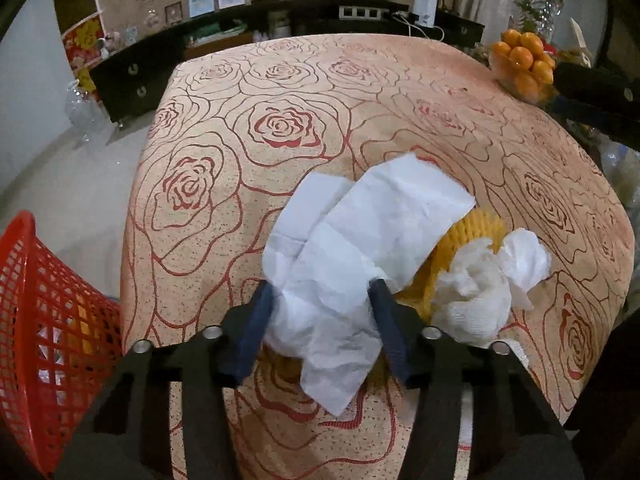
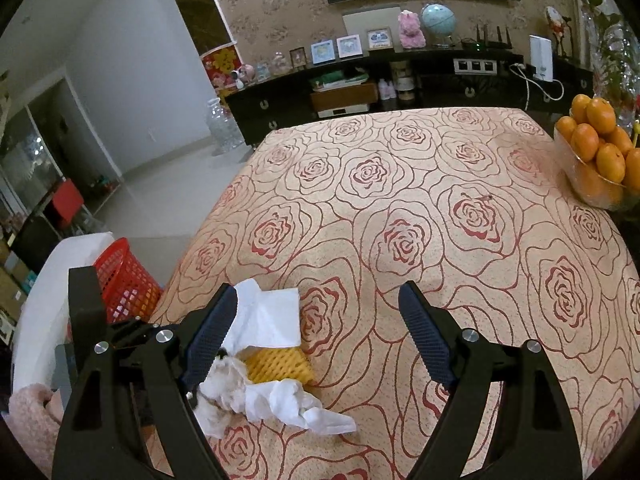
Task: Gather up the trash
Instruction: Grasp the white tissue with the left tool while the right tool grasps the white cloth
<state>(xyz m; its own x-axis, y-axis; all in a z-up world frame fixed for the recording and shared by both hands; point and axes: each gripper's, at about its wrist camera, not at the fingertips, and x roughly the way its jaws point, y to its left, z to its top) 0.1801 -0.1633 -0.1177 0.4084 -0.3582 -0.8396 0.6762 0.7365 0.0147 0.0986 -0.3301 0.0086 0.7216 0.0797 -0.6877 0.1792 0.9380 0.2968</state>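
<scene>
At the far left, off the edge of the bench, stands a red mesh basket on the floor; through its lattice some yellow and white scraps show inside. The bench wears a peach cloth printed with red roses.

Near the front edge, the left tongs are clamped on a creased white paper sheet: both dark pads press its bunched lower part, and the sheet fans upward and away beyond them, with a loose flap hanging below. Just right of it, partly under the sheet, lies a yellow foam net sleeve, and a crumpled white tissue rests against the sleeve's near side, touching it.

From the right wrist view the same heap sits at the near left of the bench, and the right tongs stand wide apart over bare cloth with nothing between them; the left finger lies just over the tissue in this view, contact unclear.

At the far right corner sits a glass bowl of oranges.
</scene>
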